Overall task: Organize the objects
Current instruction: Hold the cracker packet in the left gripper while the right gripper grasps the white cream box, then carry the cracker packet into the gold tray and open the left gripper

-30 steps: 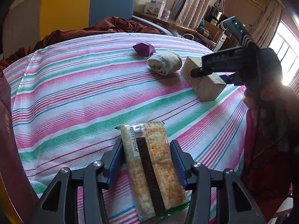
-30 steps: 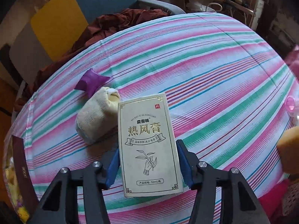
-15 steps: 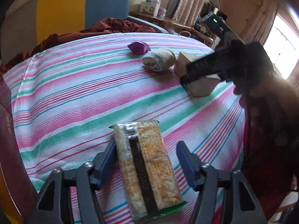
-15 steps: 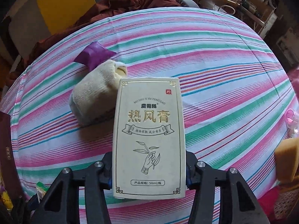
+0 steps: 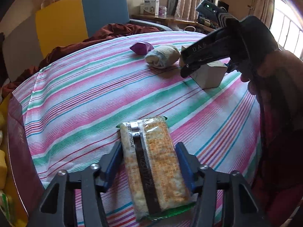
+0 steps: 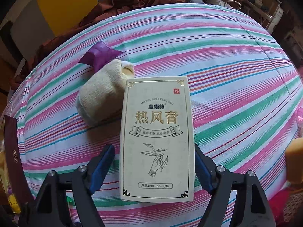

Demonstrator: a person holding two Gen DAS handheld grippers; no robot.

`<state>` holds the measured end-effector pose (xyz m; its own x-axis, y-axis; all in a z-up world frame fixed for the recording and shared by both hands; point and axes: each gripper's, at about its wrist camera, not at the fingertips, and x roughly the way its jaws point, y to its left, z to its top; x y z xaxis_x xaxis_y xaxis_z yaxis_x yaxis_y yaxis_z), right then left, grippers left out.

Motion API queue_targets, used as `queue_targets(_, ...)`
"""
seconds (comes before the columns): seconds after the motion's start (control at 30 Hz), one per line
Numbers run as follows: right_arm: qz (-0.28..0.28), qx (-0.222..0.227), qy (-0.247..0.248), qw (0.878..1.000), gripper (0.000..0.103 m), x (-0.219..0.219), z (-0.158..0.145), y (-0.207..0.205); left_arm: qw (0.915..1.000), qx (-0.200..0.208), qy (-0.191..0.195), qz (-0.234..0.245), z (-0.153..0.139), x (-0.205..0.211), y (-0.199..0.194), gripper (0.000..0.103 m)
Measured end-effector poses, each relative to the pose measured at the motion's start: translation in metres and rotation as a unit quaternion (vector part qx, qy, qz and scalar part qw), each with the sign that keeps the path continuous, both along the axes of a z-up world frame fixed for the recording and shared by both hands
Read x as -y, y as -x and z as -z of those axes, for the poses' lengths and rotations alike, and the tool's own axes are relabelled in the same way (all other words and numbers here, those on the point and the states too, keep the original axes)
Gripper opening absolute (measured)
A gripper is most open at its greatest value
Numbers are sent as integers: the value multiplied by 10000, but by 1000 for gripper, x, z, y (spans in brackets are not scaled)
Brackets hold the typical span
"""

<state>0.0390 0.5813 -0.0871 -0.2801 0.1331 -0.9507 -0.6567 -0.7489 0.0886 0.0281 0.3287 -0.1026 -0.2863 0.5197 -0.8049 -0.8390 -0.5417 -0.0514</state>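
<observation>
A tabletop (image 5: 79,94) under a pink, green and blue striped cloth fills both views, with a yellow-and-blue chair (image 5: 81,17) and curtained windows behind. On it lies a cream carton (image 6: 157,141), long axis running straight away from the right claw (image 6: 154,168) — jaws opening, a gap on the left side — just beside a rolled sock (image 6: 102,94) and purple packet (image 6: 100,54). The cracker pack (image 5: 151,166) points away lengthwise between the closing left claw (image 5: 149,162), pads touching its sides.

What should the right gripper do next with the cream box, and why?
Probably lift clear of it. The right gripper has its jaws opening, with a gap showing at the left pad, and the cream box rests on the striped cloth beside the rolled sock, so it looks placed.
</observation>
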Motion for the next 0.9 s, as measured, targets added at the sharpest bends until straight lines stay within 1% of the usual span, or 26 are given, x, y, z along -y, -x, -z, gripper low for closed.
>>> queue_targets(0.03, -17, 81, -135, 9999, 71, 1, -1, 0, 10000, 14, -40, -33, 0, 2, 2, 49)
queue_targets(0.07, -31, 157, -275, 9995, 65, 3, -2, -1, 10000, 37, -75, -34, 0, 3, 3, 48)
queue_targets(0.1, -49, 140, -320, 9994, 57, 3, -3, -2, 9999, 34, -89, -35, 0, 4, 3, 48)
queue_targets(0.13, -56, 135, -329, 9994, 53, 3, -4, -3, 10000, -1, -88, -42, 0, 4, 3, 48)
queue_targets(0.23, -130, 177, -408, 9989, 53, 4, -4, -4, 9999, -115, -74, -59, 1, 2, -1, 48)
queue_targets(0.43, -133, 151, -447, 9988, 55, 4, -7, -11, 9998, -113, -27, -165, -3, 9, -5, 48)
queue_targets(0.57, -150, 165, -489, 9986, 55, 8, -10, -10, 9997, -16, -92, -246, -9, 15, -6, 48)
queue_targets(0.77, -198, 200, -570, 9980, 55, 9, -15, -15, 9981, -132, -323, -515, -36, 31, -6, 48)
queue_targets(0.9, -223, 218, -608, 9977, 55, 5, -21, -11, 9948, -343, -532, -803, -60, 47, 1, 48)
